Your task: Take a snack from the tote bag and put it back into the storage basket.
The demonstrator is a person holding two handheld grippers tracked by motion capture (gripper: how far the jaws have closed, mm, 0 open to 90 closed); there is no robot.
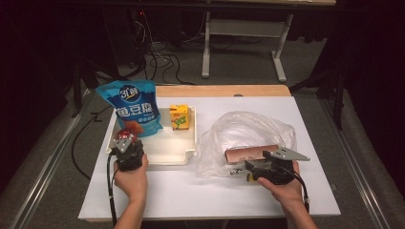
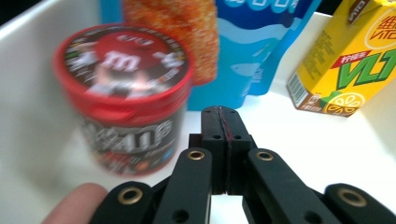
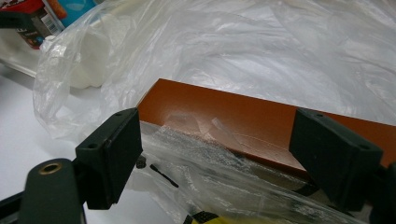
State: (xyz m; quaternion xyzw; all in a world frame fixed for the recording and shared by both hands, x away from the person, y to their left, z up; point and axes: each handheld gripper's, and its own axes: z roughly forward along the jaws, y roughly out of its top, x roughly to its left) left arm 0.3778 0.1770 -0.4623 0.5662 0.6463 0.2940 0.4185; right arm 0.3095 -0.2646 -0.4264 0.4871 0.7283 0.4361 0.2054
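White tray (image 1: 190, 151) left of centre from the high view, holding blue pouch (image 1: 130, 107), yellow carton (image 1: 179, 117) and red-lidded tub (image 1: 128, 135); left gripper (image 1: 127, 145) at the tray's 7 o'clock

Left gripper view: jaws pressed together, gripping nothing, tub (image 2: 127, 98) at 11 o'clock

Right gripper view: jaws spread wide around the brown box (image 3: 261, 128) in clear plastic bag (image 3: 243, 51), not squeezing

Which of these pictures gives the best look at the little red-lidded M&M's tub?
The left gripper view: the M&M's tub looms close, lid and label readable though slightly blurred. The high view shows just its red lid behind the left gripper. The right gripper view catches a corner.
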